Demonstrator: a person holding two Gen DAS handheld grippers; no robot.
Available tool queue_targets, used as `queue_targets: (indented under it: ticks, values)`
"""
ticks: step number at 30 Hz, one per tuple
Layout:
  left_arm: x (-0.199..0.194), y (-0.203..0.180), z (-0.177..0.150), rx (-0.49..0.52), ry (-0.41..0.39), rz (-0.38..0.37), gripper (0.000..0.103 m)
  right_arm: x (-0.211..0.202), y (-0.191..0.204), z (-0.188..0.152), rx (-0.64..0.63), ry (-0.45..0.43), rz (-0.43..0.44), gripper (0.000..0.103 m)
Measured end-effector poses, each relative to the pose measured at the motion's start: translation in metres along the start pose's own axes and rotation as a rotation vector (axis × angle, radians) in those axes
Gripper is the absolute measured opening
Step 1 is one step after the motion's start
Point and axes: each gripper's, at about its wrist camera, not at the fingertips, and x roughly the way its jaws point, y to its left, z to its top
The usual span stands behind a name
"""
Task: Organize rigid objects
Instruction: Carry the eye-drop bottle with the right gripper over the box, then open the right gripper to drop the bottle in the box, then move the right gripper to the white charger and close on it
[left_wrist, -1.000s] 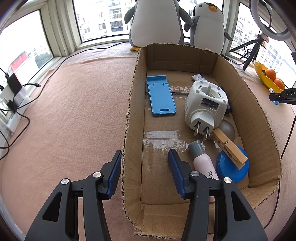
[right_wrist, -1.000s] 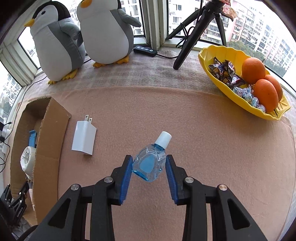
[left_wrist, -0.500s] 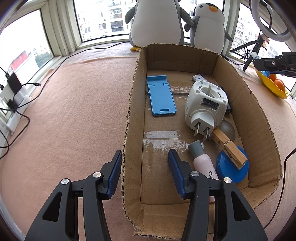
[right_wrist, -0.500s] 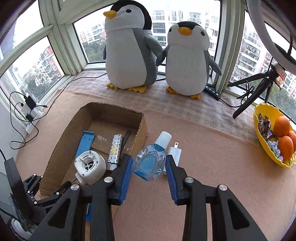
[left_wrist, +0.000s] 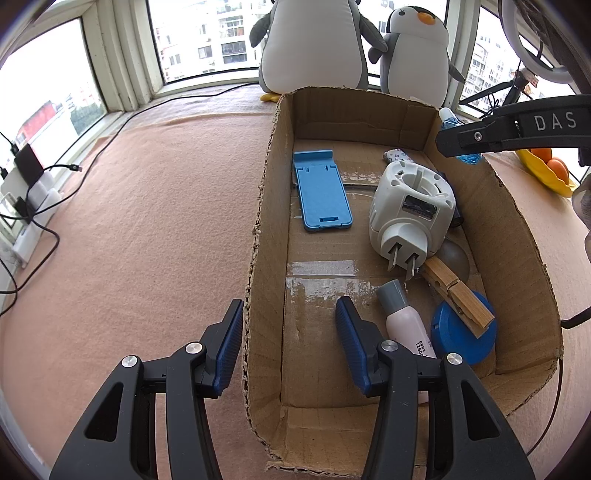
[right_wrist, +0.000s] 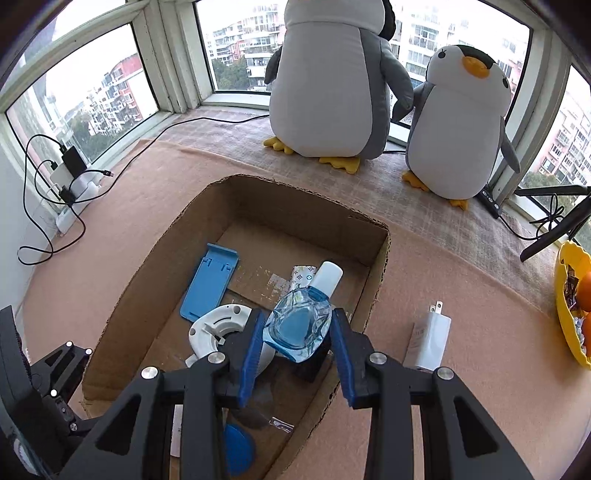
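Fingers: right gripper (right_wrist: 295, 345) clamped on clear blue eye-drop bottle (right_wrist: 300, 328), above brown cardboard box (right_wrist: 380, 258); left gripper (left_wrist: 288, 334) agape, empty, straddling box wall.
Boxed: blue plastic stand (left_wrist: 321, 195), white plug adapter (left_wrist: 410, 214), others.
Left: white wall charger (right_wrist: 428, 338), outside on mat.

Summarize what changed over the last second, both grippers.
The right gripper, shut on the blue bottle, carried it from the open mat to above the cardboard box. Nothing released. Left gripper stayed open, straddling the box wall; box contents unmoved.
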Motion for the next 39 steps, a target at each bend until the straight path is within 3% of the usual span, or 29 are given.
queue_targets:
  ticks: [10, 14, 27, 39]
  values:
    - [0.000, 0.000, 0.000, 0.001, 0.000, 0.000, 0.050, 0.003, 0.005, 0.002, -0.020, -0.006, -0.004, 0.034]
    - [0.000, 0.000, 0.000, 0.000, 0.000, 0.000, 0.050, -0.001, 0.003, 0.002, -0.015, -0.029, -0.006, 0.058]
    - [0.000, 0.000, 0.000, 0.000, 0.000, 0.001, 0.050, -0.011, -0.012, -0.002, 0.009, -0.037, -0.013, 0.060]
    - [0.000, 0.000, 0.000, -0.001, -0.001, 0.000, 0.050, -0.024, -0.062, -0.016, 0.099, -0.031, -0.026, 0.060]
